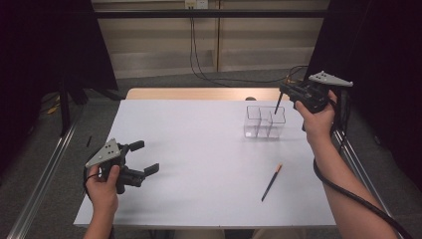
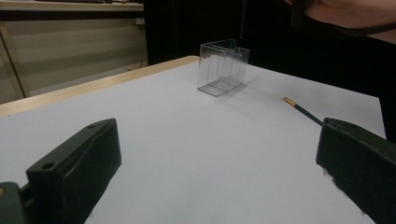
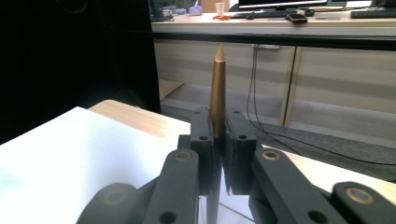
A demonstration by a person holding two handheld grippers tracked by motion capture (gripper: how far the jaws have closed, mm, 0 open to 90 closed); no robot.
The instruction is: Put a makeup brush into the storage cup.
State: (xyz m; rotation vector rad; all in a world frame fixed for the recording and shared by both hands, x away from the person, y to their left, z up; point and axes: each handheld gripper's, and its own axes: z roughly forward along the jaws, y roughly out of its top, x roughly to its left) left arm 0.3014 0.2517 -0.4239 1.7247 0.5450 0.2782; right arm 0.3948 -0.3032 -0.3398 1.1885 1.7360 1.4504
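Above the far right part of the white table [image 1: 199, 149], the right gripper [image 1: 285, 92] holds a slim dark pencil with a gold-brown end [image 1: 277, 105] pinched between its jaws. The pencil hangs tilted, its lower end at the rim of the clear plastic three-compartment box [image 1: 264, 122], over the compartment nearest the right side. The right gripper view shows the jaws pressed against the pencil shaft, with the pointed gold-brown end [image 3: 218, 91] standing up beyond them.

A second dark pencil with an orange tip [image 1: 271, 182] lies flat on the table, nearer the person than the box and well apart from it. The left gripper [image 1: 144, 158] hovers low over the near left part of the table, jaws spread wide and empty.

Likely step: lowering the held pencil into the box.

Risks:
- The pencil is tilted. If released in this attitude, it may strike the rim or a divider and fall outside.
- The box appears light. A sideways push from the pencil could tip or slide it.
- The grip sits near one end of the pencil. The long free end may swing if the jaws loosen early.
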